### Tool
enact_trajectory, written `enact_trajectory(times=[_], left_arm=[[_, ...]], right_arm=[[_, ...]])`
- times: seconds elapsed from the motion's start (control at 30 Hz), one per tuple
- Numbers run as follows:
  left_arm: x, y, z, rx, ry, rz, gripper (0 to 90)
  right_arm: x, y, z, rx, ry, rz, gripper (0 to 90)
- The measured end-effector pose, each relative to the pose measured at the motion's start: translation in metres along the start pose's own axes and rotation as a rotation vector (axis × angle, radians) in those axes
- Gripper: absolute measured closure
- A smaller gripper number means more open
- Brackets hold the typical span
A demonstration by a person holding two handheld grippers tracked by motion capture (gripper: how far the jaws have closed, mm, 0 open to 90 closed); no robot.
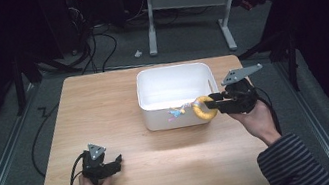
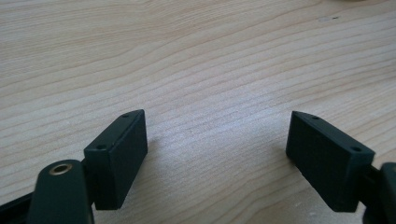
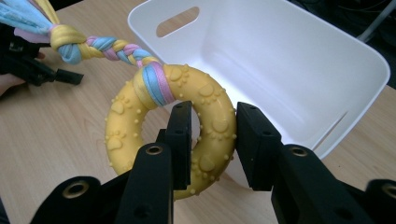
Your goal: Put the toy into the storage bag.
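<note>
Your right gripper (image 3: 214, 140) has its jaws pinched on one side of the yellow rubber ring toy (image 3: 173, 126), one jaw through the hole and the other on the outer edge, so the grip looks firm. The ring is studded with small paw prints, and a braided cloth rope in yellow, blue and pink (image 3: 100, 46) is knotted through its top and trails away to the left in the right gripper view. In the high view the ring (image 1: 201, 108) hangs at the near right corner of the white plastic bin (image 1: 150, 82), just over its near rim, with the braid (image 1: 176, 113) draped against the bin's near wall; whether the tassel end touches the wall I can't quite tell at that size.

The bin's inside looks bare, so this reads as the carry step: the toy is lifted and on its way into the bin. Next, bring the ring farther over the opening, high enough that the trailing braid clears the rim, then lower and release.

Your left gripper (image 2: 217, 140) rests low over the light wooden table (image 1: 103, 102) at the near left, jaws spread wide with nothing between them, well apart from the bin.
</note>
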State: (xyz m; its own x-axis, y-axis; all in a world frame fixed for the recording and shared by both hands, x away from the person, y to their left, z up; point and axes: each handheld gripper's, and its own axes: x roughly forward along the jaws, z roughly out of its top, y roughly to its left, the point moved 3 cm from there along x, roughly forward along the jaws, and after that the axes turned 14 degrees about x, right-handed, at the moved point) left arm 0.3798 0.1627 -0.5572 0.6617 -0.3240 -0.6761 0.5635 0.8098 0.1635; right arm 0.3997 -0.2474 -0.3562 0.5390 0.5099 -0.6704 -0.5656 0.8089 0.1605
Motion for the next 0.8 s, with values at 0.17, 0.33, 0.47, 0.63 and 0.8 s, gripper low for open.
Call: enact_trajectory(times=[0.17, 0.33, 0.47, 0.63, 0.8], left_arm=[[0.000, 0.000, 0.000, 0.000, 0.000, 0.000, 20.9], [0.000, 0.000, 0.000, -0.003, 0.000, 0.002, 21.0], [0.000, 0.001, 0.000, -0.004, 0.001, 0.002, 21.0], [0.001, 0.001, 0.000, -0.004, 0.002, 0.002, 21.1], [0.001, 0.001, 0.001, -0.007, 0.002, 0.003, 21.3]], right_arm=[[0.003, -0.009, 0.011, 0.029, -0.014, -0.003, 68.0], [0.008, -0.017, 0.025, 0.035, -0.019, -0.016, 68.0], [0.010, -0.019, 0.034, 0.034, -0.017, -0.031, 68.0], [0.015, -0.023, 0.041, 0.045, -0.022, -0.038, 68.0], [0.023, -0.030, 0.046, 0.067, -0.018, -0.046, 68.0]])
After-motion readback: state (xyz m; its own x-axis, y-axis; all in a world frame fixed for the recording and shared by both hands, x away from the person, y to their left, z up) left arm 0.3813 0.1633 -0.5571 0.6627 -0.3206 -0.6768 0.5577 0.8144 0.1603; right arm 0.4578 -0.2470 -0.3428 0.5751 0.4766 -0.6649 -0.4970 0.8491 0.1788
